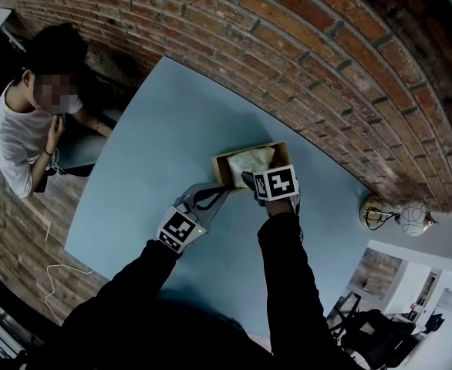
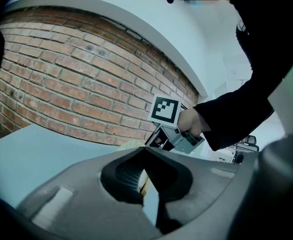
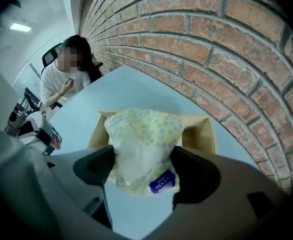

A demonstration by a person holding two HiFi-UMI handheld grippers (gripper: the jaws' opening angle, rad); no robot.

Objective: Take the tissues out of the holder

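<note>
A wooden holder [image 1: 223, 173] stands on the blue table [image 1: 149, 168] close to the brick wall. A yellow patterned tissue pack [image 1: 252, 159] sticks up out of it. From above, my right gripper [image 1: 251, 179] is shut on the pack; in the right gripper view both pads press the soft pack [image 3: 142, 139] above the holder's rim [image 3: 202, 132]. My left gripper [image 1: 217, 190] lies nearly level at the holder's near left corner. In the left gripper view its jaws [image 2: 143, 173] are closed on a thin strip of the holder's wooden wall [image 2: 145, 183].
A person [image 1: 25, 122] sits at the table's far left end, also visible in the right gripper view [image 3: 66, 74]. The brick wall [image 1: 303, 60] runs right behind the holder. Two round ornaments [image 1: 399, 216] stand past the table's right end.
</note>
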